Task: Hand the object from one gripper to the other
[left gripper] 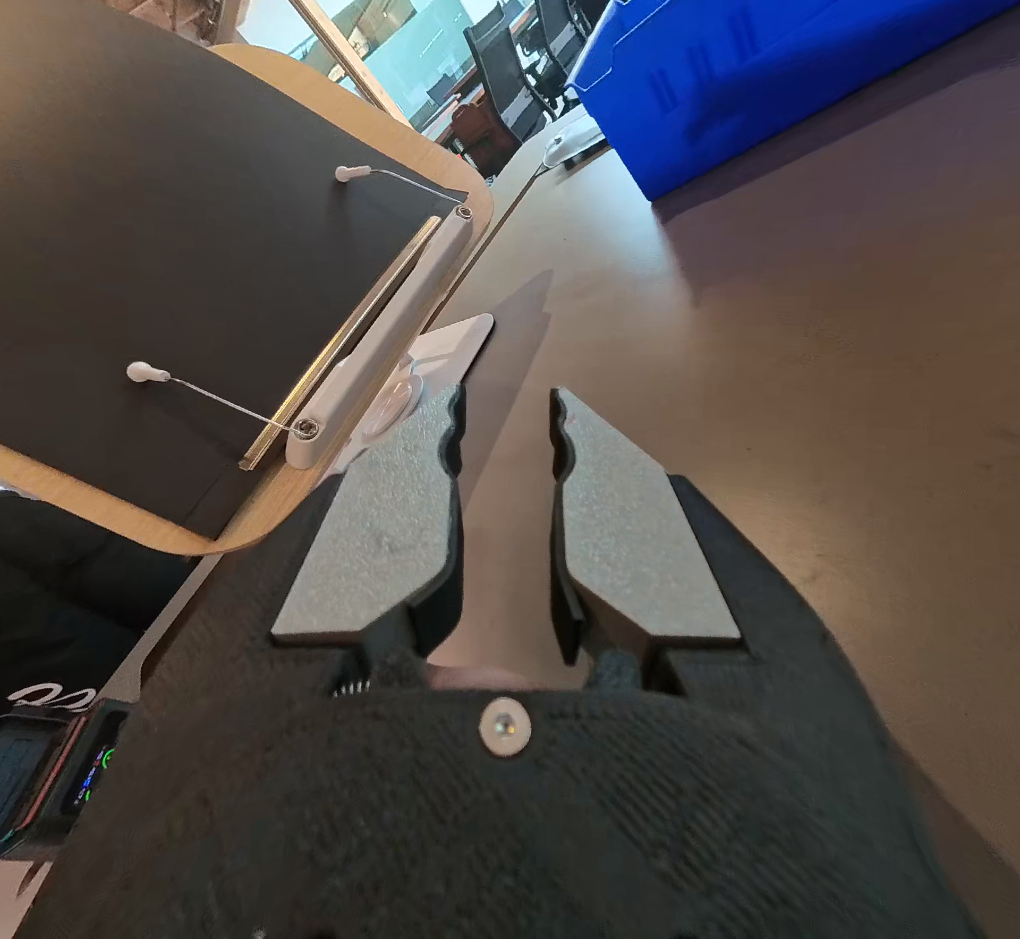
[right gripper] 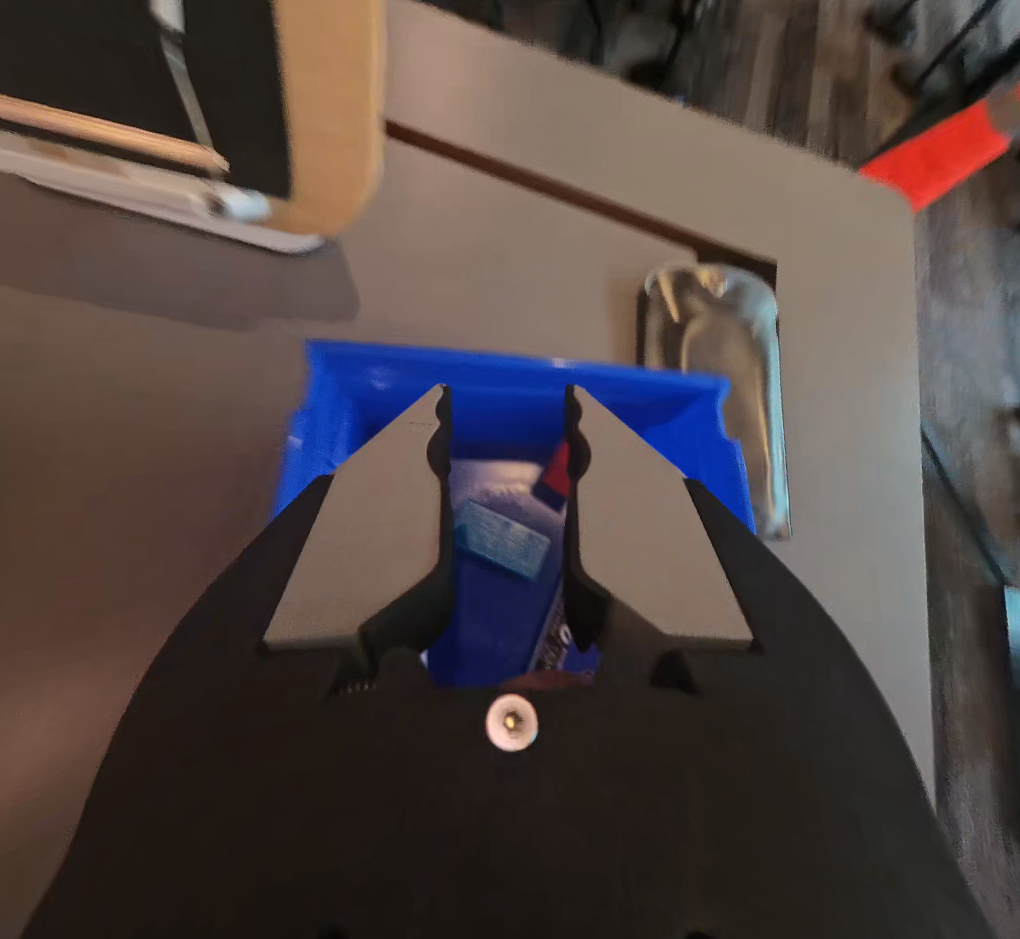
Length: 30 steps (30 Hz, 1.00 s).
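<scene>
My left gripper (left gripper: 505, 405) and right gripper (right gripper: 505, 399) match: black textured bodies, grey speckled wedge-shaped finger plates with wavy black inner edges, and one silver screw (left gripper: 504, 727) centred on each base.

Object (right gripper: 499, 537): a dark blue packet with a pale blue rectangular patch on its face and a red corner at about 1 o'clock. It is lying flat inside the blue bin (right gripper: 690, 405), slanting from 12 towards 5 o'clock in the right wrist view. Edges are showing blurred; its lower end is running out of sight.
</scene>
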Tool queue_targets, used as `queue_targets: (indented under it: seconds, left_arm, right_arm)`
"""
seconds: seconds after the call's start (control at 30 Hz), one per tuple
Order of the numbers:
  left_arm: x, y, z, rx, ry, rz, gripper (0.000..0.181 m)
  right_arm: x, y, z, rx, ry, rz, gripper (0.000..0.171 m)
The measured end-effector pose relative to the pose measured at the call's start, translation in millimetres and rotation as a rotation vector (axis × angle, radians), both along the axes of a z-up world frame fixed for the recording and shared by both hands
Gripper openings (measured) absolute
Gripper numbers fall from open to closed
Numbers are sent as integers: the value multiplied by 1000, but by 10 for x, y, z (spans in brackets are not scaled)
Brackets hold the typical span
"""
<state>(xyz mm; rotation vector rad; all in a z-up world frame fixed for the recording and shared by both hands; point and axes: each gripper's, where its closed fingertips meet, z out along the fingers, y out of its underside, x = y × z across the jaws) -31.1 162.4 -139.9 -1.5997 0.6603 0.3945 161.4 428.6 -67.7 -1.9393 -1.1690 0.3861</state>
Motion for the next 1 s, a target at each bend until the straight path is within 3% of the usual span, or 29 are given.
queue_targets:
  seconds: [0.1,0.23,0.3,0.37,0.47,0.57,0.63,0.73,1.0]
  left_arm:
    - [-22,5,0,-4,-9,12,28]
    - [-77,9,12,-11,-39,36,28]
    - [-114,10,26,-14,-54,52,28]
    - [-156,8,52,-11,-78,69,27]
    - [-233,5,65,-16,-103,98,28]
    - [-292,8,51,-27,-101,126,25]
    - [-316,19,17,-52,-117,143,25]
    - [-339,36,-44,-92,-139,163,25]
    - [-309,33,-82,-111,-115,157,27]
  right_arm:
    - [-457,-460,322,-35,100,149,43]
    - [-1187,-1515,592,-173,319,470,43]
    - [-1494,-1981,558,-244,413,583,41]
    - [-1779,-2257,263,-289,397,639,43]
    - [-2111,-2127,-407,-185,247,589,45]
    - [-2262,-1977,-739,-169,295,551,42]
    - [-2281,-1932,-868,-134,337,553,39]
    - [-2289,-1978,-1035,-136,252,591,46]
    - [-2286,-2086,-1126,-48,163,637,44]
